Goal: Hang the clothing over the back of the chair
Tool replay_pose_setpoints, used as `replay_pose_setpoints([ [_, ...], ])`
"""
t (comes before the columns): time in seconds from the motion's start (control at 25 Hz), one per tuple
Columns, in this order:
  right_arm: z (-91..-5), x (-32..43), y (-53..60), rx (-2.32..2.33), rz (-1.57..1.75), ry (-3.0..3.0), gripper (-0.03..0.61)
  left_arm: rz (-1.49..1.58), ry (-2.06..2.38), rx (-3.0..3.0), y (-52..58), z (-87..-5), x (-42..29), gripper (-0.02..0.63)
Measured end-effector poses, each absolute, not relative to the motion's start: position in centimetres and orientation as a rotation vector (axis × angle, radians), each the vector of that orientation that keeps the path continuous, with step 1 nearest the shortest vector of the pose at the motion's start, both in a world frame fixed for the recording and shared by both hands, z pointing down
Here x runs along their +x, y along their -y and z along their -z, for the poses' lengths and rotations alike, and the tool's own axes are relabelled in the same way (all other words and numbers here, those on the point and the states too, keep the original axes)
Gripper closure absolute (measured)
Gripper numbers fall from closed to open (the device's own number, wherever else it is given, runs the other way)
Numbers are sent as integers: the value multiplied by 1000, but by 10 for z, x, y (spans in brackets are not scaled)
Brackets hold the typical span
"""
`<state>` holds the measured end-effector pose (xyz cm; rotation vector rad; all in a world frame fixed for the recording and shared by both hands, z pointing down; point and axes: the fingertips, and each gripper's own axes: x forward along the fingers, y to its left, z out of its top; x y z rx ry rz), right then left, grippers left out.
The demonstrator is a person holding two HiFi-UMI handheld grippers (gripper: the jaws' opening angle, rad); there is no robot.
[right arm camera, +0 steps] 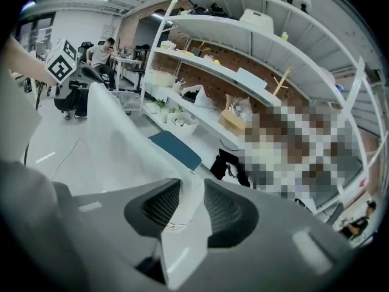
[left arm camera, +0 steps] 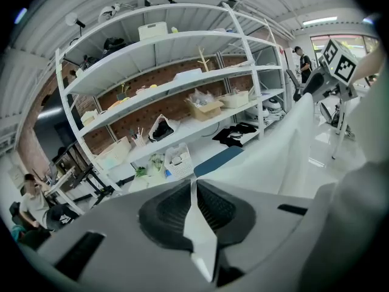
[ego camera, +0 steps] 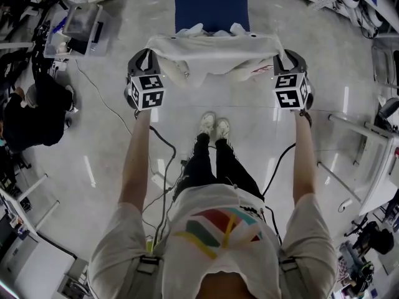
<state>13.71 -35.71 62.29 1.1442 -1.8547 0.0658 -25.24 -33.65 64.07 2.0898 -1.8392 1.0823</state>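
Observation:
A white piece of clothing [ego camera: 212,52] is stretched wide between my two grippers, right in front of the blue chair seat [ego camera: 212,8]. It drapes over the chair's back, which is hidden under the cloth. My left gripper [ego camera: 149,55] holds the cloth's left end; in the left gripper view its pads [left arm camera: 194,190] are shut tight on a fold of the white cloth [left arm camera: 285,145]. My right gripper [ego camera: 282,56] is at the cloth's right end. In the right gripper view its jaws [right arm camera: 191,193] stand apart, with the cloth [right arm camera: 121,145] lying loose between them.
My feet [ego camera: 214,126] stand just behind the chair, with cables [ego camera: 162,154] trailing on the floor. A person [ego camera: 25,117] sits at the left. A bin [ego camera: 81,23] stands at the back left, white frames [ego camera: 368,148] at the right. Long white shelves [left arm camera: 182,78] run behind the chair.

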Motion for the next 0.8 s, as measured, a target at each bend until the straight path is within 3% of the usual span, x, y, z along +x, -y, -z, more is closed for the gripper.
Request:
replay_pose_setpoints([
  [0.12, -618, 135, 358, 1114, -41, 1849, 446, -1027, 1830, 2090, 338, -635, -251, 589],
  [0.24, -611, 135, 355, 1105, -17, 1851, 446, -940, 1826, 2085, 336, -629, -253, 476],
  [0.6, -552, 132, 368, 1237, 67, 1894, 445, -779, 1931, 2142, 350, -565, -252, 457],
  [0.8, -484, 117, 379, 1359, 143, 1980, 494, -670, 1973, 2269, 358, -500, -226, 459],
])
